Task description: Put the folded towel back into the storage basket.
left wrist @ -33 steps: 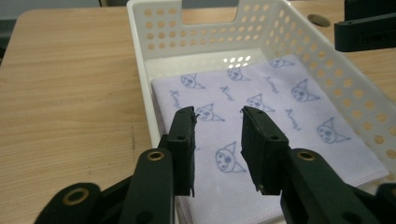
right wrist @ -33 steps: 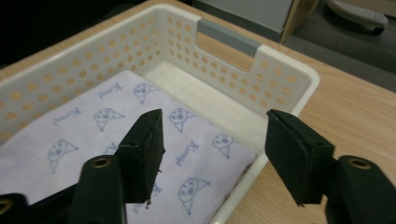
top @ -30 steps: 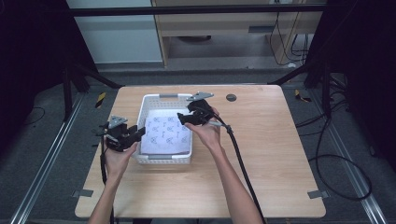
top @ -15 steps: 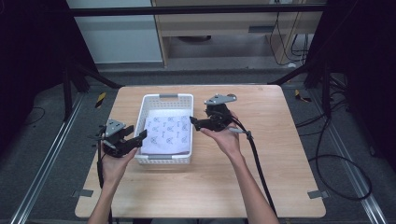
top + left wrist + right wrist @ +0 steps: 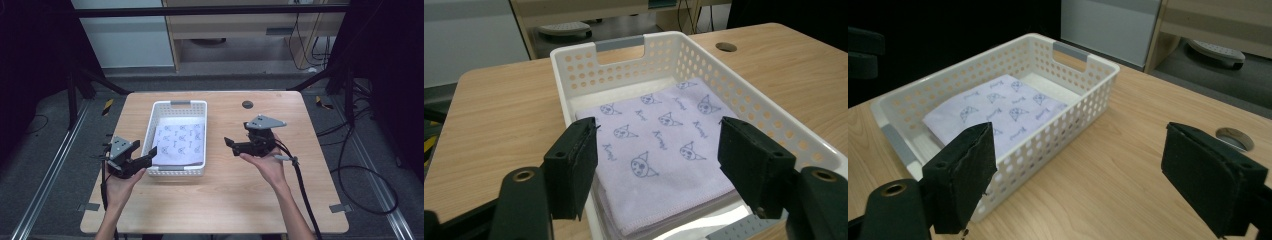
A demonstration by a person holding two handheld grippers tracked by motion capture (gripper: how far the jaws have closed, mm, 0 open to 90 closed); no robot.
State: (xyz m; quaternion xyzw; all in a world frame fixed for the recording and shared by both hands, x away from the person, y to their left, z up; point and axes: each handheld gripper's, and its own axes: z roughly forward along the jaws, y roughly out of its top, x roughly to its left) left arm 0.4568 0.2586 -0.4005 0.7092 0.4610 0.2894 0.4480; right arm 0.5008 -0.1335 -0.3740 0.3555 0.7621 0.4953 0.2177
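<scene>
Your left tool point(image 5: 148, 156) sits at the near left corner of the white basket point(image 5: 197, 106), jaws wide and holding nothing. Your right tool point(image 5: 231, 145) hangs over the bare counter point(image 5: 220, 200) just right of the basket, jaws also wide and empty. A folded lilac cloth point(image 5: 181, 140) with small printed faces lies flat inside the basket.

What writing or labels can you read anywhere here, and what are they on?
Folded lilac cloth in the white basket: short cursive words in blue ink are printed between little cartoon faces, repeated across the cloth, but too small and blurred to read for certain.
Basket, table, left claw and right claw: no words, numbers or brand marks can be seen on them.
</scene>
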